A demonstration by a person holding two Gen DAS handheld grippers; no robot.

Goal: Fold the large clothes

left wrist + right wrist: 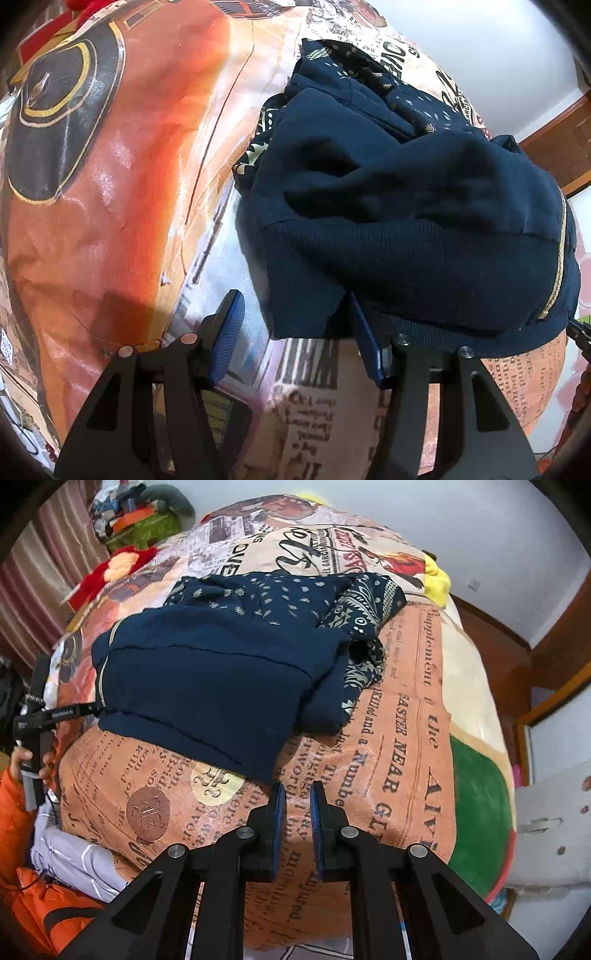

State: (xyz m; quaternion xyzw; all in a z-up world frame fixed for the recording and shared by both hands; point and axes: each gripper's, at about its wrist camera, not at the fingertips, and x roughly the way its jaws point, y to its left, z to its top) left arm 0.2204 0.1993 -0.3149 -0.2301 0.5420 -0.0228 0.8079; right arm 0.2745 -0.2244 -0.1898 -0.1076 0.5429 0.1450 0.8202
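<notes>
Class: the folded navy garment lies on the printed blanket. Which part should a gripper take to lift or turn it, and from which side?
Take the navy garment by its ribbed hem, the near edge, which hangs slightly off the blanket. Come in low from the front, one jaw under, one over. The left gripper, jaws open, is already there.

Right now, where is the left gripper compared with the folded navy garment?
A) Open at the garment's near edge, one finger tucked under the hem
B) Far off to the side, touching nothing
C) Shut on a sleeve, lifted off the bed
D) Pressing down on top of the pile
A: the left gripper is spread wide at the hem of the navy garment, whose cloth drapes over one finger.
</notes>
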